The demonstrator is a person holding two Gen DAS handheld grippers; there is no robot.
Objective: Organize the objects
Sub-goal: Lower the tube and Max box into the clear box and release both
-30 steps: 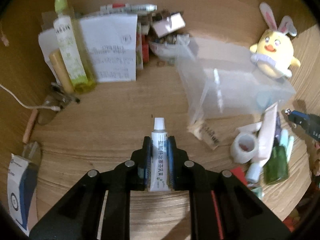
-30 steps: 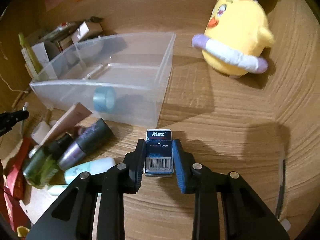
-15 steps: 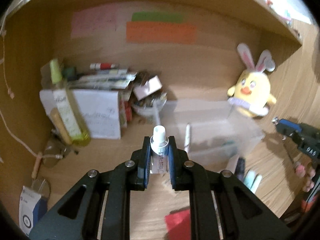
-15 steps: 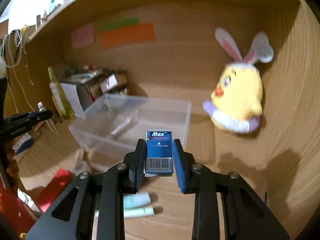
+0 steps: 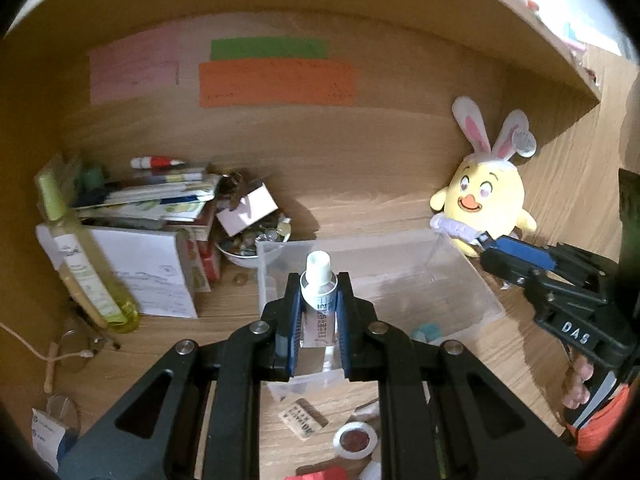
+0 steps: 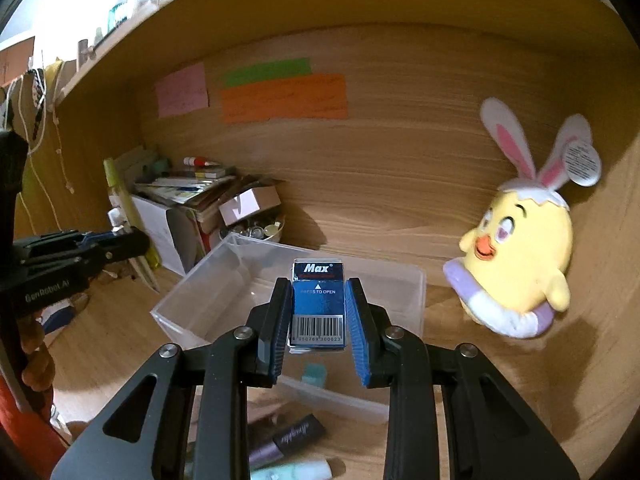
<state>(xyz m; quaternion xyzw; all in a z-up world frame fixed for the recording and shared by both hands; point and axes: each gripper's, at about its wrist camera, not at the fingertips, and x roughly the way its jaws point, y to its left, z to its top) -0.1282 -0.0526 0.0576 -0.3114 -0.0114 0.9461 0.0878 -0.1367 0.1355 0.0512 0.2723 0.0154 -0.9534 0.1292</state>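
At the left of the desk a yellow-green bottle leans against a white box. The left hand-held gripper is clamped on a small white tube, cap pointing away, held in the air in front of the clear plastic bin. The right hand-held gripper pinches a blue Max staple box above that bin. Farther right, a yellow plush chick stands against the wooden wall.

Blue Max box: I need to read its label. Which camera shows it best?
Right wrist view: the blue Max box faces the lens, logo and barcode legible, clamped in the right gripper. The left wrist view shows no label.
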